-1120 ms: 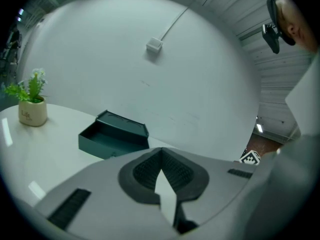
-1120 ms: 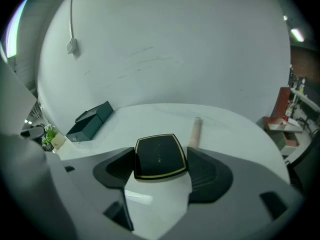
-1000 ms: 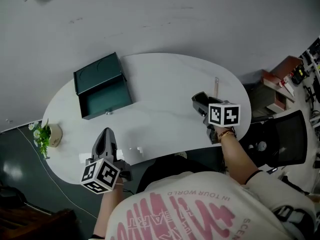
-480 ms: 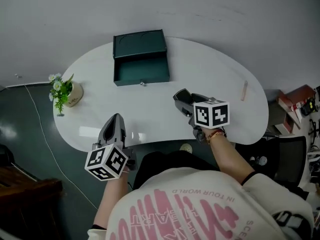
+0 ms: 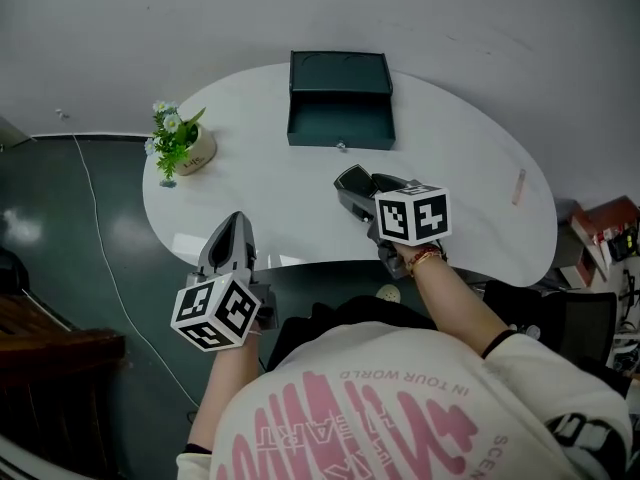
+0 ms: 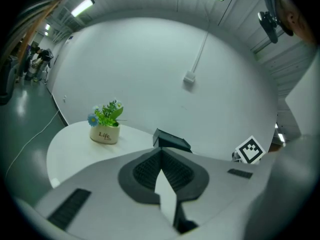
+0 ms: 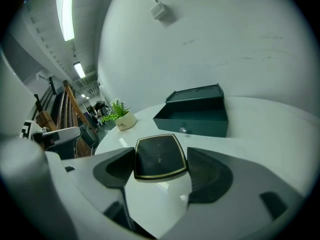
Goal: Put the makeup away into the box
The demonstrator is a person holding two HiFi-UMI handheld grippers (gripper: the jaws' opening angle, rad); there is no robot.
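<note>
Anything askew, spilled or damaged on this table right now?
Nothing stands out. The green box sits open on the table, the plant pot is upright, and the right gripper holds a black compact. A thin pink stick lies alone near the right edge, not yet stowed.

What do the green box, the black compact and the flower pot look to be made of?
Green box: matte dark green, perhaps painted metal or rigid board; thin straight walls, small shiny catch.
Compact: probably glossy black plastic; reflective lid, gold rim.
Pot: seemingly cream glazed ceramic; smooth sheen, printed lettering.
</note>
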